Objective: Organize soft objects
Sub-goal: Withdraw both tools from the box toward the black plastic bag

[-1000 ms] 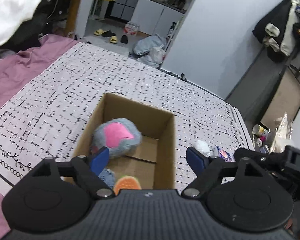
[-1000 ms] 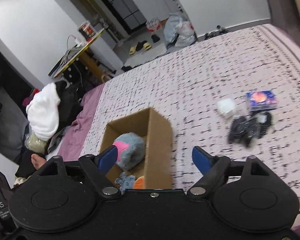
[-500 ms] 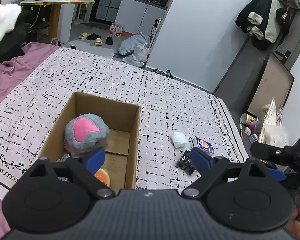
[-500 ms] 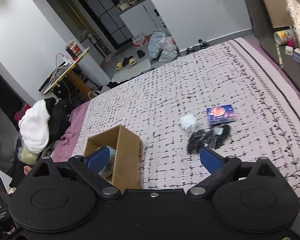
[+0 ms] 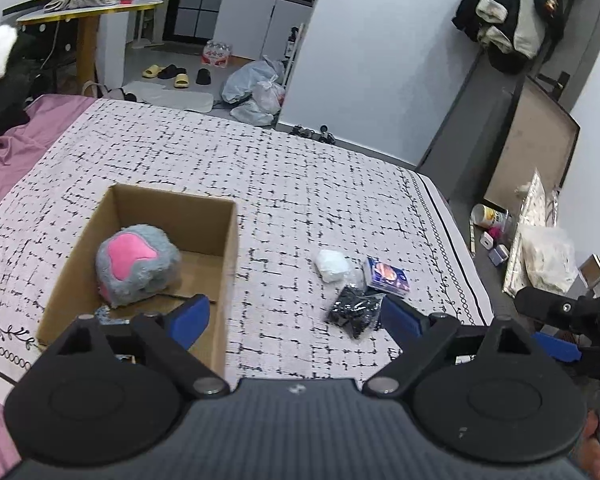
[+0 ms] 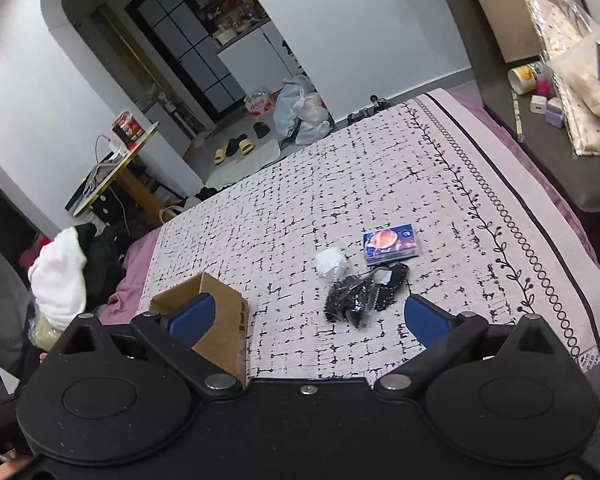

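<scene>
An open cardboard box [image 5: 228,248] [image 6: 224,312] sits on the patterned bedspread and holds a grey and pink plush toy [image 5: 136,268]. To its right lie a white soft bundle [image 5: 332,266] [image 6: 330,262], a black item in a clear bag [image 5: 354,308] [image 6: 360,294] and a blue tissue pack [image 5: 388,274] [image 6: 390,244]. My left gripper [image 5: 296,314] hovers open over the box's right wall, nothing between its fingers. My right gripper [image 6: 306,316] hangs above the black bag with its jaws still opening and empty.
The bed's right edge [image 6: 540,216] borders a dark shelf with jars and bags [image 6: 572,92]. Purple sheet and piled clothes [image 6: 64,280] lie left of the bed. Beyond the far edge are plastic bags [image 5: 256,92], slippers and a yellow table [image 5: 88,12].
Both grippers have swung right, away from above the box toward the loose items, which came into fuller view. Both sets of jaws stand wider than a second ago.
</scene>
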{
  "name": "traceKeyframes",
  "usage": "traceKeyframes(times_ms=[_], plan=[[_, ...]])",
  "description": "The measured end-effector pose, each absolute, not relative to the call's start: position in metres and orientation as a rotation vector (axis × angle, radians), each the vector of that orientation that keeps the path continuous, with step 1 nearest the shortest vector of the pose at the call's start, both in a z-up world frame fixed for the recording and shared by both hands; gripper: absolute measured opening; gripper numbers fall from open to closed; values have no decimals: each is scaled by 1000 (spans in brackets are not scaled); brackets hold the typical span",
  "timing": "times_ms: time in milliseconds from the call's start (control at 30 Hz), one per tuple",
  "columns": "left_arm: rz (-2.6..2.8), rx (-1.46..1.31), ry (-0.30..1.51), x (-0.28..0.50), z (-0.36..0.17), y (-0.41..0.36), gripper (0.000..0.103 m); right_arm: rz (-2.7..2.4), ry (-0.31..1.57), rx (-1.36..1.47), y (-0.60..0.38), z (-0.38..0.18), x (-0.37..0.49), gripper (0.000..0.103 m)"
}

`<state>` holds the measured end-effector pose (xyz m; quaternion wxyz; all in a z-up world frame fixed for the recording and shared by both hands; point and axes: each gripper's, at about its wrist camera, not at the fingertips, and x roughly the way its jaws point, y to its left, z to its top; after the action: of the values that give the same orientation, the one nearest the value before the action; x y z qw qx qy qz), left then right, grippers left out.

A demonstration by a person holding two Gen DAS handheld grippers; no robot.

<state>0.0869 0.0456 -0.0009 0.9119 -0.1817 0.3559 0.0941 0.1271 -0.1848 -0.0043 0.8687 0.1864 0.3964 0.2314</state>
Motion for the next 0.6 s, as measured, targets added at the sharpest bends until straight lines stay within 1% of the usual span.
traceKeyframes(times_ms=[267, 600], plan=[[176, -320, 771, 104, -7, 21, 92, 462, 834, 416, -202, -17, 135, 102], [173, -304, 816, 129, -23, 13, 92, 445, 845, 414, -211, -37, 149, 102]])
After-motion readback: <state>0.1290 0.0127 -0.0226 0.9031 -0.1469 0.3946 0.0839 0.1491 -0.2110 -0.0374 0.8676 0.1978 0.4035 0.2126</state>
